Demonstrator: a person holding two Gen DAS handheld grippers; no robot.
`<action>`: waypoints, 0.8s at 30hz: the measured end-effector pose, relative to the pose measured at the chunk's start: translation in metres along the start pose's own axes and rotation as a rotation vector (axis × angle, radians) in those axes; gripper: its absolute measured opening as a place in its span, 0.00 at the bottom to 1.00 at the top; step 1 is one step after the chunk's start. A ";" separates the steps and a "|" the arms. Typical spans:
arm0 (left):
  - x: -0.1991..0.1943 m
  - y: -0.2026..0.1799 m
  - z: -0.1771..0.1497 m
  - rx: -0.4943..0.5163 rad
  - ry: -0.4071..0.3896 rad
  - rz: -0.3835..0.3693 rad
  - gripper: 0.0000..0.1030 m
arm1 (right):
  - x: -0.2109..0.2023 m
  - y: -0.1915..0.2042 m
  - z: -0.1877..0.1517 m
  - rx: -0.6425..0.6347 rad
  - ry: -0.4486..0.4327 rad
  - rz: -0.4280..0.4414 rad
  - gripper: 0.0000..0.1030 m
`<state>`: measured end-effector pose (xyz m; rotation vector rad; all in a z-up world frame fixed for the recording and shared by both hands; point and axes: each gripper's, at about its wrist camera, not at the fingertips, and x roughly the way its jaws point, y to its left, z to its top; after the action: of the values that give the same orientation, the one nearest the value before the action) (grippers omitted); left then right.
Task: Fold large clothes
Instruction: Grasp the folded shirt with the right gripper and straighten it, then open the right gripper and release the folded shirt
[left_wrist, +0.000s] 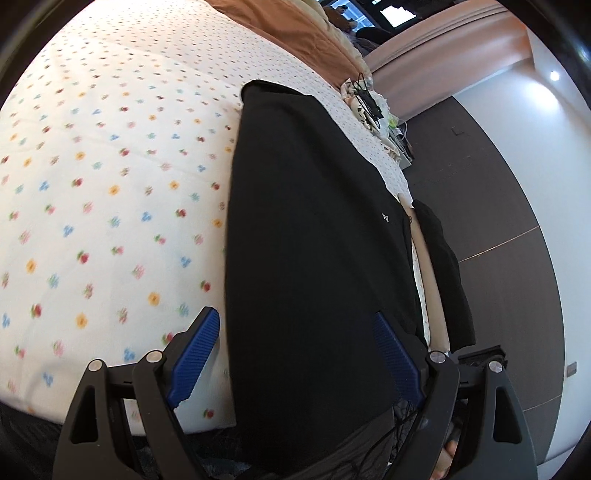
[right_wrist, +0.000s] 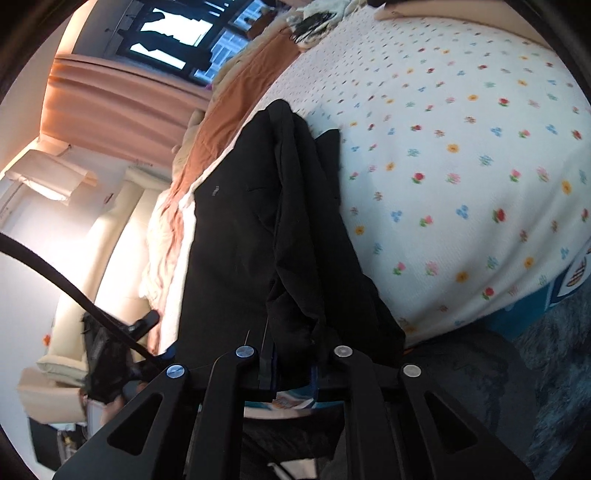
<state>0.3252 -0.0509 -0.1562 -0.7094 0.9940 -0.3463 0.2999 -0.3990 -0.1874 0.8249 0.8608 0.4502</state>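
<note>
A large black garment (left_wrist: 314, 240) lies stretched along the flower-print bed sheet (left_wrist: 110, 166). My left gripper (left_wrist: 295, 315) stands open and wide over its near end. The cloth passes between the blue pads (left_wrist: 195, 354), and the left pad is clear of the garment's edge. In the right wrist view the same garment (right_wrist: 236, 229) has a bunched fold (right_wrist: 303, 236) running back into my right gripper (right_wrist: 293, 363). Its jaws are close together and pinch that fold. The pads are mostly hidden by the cloth.
A brown blanket (left_wrist: 295, 29) and a heap of cables and small things (left_wrist: 369, 99) lie at the far end of the bed. Peach curtains (right_wrist: 122, 96) hang below a window. The sheet (right_wrist: 461, 166) beside the garment is bare. A black cable (right_wrist: 55, 273) crosses the left side.
</note>
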 end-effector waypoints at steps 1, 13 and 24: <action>0.001 0.000 0.002 0.000 -0.002 -0.003 0.83 | 0.000 0.001 0.006 -0.008 0.007 -0.001 0.14; 0.018 0.012 0.035 -0.055 -0.010 -0.001 0.83 | 0.015 0.030 0.079 -0.101 -0.068 -0.036 0.60; 0.033 0.012 0.063 -0.068 -0.007 0.020 0.76 | 0.081 0.060 0.146 -0.211 0.023 -0.040 0.60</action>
<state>0.3958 -0.0365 -0.1632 -0.7617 1.0090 -0.2931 0.4641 -0.3750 -0.1238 0.6086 0.8336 0.5062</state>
